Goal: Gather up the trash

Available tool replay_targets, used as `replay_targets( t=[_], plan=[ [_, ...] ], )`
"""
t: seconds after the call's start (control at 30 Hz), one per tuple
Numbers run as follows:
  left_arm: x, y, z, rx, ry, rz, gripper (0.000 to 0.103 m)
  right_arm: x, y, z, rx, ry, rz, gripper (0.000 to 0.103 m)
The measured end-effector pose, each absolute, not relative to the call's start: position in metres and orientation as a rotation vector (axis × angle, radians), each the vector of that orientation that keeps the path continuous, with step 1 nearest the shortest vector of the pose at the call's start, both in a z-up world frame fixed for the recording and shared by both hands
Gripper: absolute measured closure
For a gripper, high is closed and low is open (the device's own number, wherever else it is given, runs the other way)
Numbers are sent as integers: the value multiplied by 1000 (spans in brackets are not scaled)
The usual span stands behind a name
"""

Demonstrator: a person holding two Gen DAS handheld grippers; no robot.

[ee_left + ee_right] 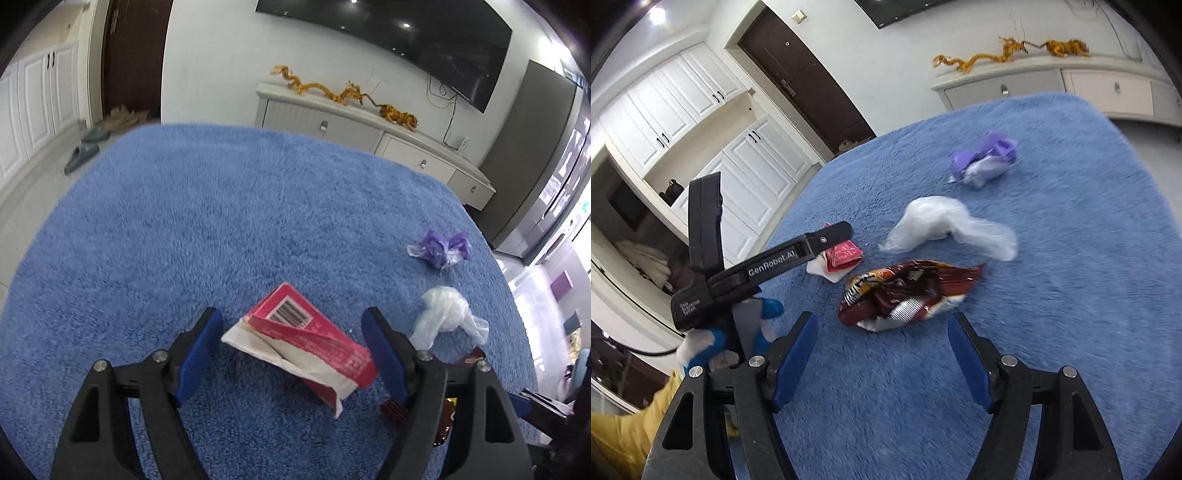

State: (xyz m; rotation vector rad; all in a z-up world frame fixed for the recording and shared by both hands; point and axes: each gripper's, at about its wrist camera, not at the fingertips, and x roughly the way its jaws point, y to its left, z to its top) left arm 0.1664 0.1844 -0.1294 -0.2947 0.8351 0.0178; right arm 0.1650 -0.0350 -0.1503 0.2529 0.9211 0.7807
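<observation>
A torn red carton (306, 343) with a barcode and white inner flap lies on the blue rug (221, 221). My left gripper (293, 325) is open, its jaws on either side of the carton, just above it. The carton also shows in the right wrist view (844, 254), partly behind the left gripper's body. A crumpled brown snack bag (905, 295) lies just ahead of my open right gripper (882, 328). A clear plastic bag (945, 225) and a purple wrapper (986, 158) lie farther out; both show in the left wrist view, clear bag (445, 314), purple wrapper (441, 249).
A white low cabinet (369, 129) with golden dragon figures stands beyond the rug, under a wall TV (406, 40). Slippers (81, 157) lie on the floor at the left. White cupboards (701, 122) and a brown door (809, 85) are to the left.
</observation>
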Motion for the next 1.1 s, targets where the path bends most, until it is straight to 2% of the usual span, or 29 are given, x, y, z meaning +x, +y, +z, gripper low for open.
replay_targets(
  t=[0.2, 0.27, 0.33, 0.43, 0.5, 0.53, 0.6, 0.63, 0.73, 0.8, 0.97, 1.1],
  plan=[
    [166, 188, -130, -322, 832, 4, 27, 185, -33, -150, 360, 935, 776, 32],
    [166, 188, -130, -325, 828, 7, 32, 193, -33, -153, 388, 946, 753, 32],
    [163, 190, -130, -334, 824, 6, 43, 201, -29, -157, 396, 968, 733, 32],
    [161, 192, -129, -346, 819, 7, 54, 207, -23, -158, 399, 968, 725, 36],
    [156, 194, -127, -349, 811, 2, 61, 208, -22, -157, 384, 972, 713, 50],
    [155, 193, -127, -349, 809, -2, 64, 208, -22, -158, 391, 978, 728, 53],
    [150, 192, -126, -348, 810, -11, 67, 204, -23, -160, 398, 985, 753, 70],
    [147, 192, -125, -345, 811, -12, 74, 201, -23, -161, 400, 986, 767, 71],
    [135, 192, -123, -357, 817, -24, 82, 191, -29, -158, 412, 969, 786, 79],
    [125, 193, -121, -370, 817, -34, 86, 183, -35, -155, 433, 953, 807, 84],
    [97, 196, -110, -397, 804, -44, 91, 156, -57, -145, 453, 911, 811, 90],
    [75, 191, -98, -392, 792, -64, 102, 135, -77, -133, 470, 868, 800, 91]
  ],
)
